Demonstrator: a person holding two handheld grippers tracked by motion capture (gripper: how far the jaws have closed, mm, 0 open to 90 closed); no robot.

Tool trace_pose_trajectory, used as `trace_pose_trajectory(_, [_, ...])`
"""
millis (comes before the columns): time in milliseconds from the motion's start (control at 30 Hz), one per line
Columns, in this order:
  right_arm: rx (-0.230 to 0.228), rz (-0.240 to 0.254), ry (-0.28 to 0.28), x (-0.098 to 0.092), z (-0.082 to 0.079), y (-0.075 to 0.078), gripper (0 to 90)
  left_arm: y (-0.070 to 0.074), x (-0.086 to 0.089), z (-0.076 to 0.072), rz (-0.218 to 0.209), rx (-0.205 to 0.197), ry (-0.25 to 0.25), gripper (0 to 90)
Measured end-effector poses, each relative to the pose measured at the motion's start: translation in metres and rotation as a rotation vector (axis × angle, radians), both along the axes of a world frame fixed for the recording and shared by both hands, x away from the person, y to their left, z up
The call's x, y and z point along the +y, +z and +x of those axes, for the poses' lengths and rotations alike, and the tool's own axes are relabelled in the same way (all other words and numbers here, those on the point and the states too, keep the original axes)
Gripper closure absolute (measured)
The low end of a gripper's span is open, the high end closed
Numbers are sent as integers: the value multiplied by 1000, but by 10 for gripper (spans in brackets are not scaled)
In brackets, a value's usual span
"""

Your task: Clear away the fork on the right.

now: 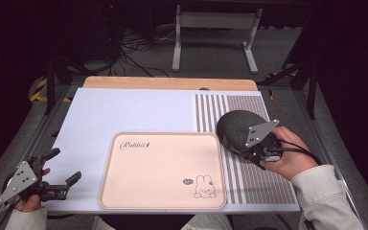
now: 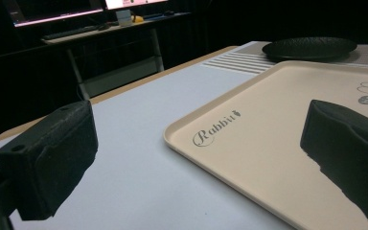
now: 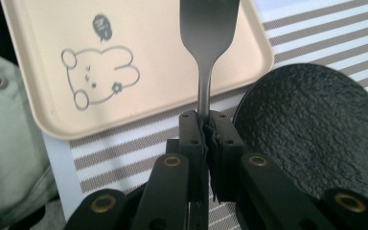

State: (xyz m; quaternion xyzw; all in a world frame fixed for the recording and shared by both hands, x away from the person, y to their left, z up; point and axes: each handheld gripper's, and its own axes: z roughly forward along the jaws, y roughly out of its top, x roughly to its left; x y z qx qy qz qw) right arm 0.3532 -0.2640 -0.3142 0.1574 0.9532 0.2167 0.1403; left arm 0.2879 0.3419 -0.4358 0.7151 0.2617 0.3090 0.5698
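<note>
I look down on a pale lilac mat [image 1: 124, 115] laid over a wooden table [image 1: 170, 82], with a panel of grey stripes [image 1: 263, 179] along its right side. Beyond the far edge the room is dark — floor cables and a metal stand [image 1: 215, 36]. A peach tray [image 1: 163, 170] printed with a rabbit sits near the mat's front edge; its bed is bare. A wide stretch of mat lies free behind the tray and to its left.

My right gripper [image 3: 207, 125] hangs above the stripes by the tray's right rim, over a black textured plate [image 3: 316, 129]. Its jaws are clamped on the handle of a metal fork [image 3: 208, 28], whose head juts out over the tray's corner. My left gripper [image 1: 62, 167] rests at the mat's front left corner, jaws spread wide and holding nothing, pointing across the tray.
</note>
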Motion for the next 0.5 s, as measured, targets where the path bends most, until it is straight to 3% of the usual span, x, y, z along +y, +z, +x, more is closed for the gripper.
trace_pose_trajectory(500, [16,50,-183,37,4,15,859,0,1,0,-8,0,-2,0])
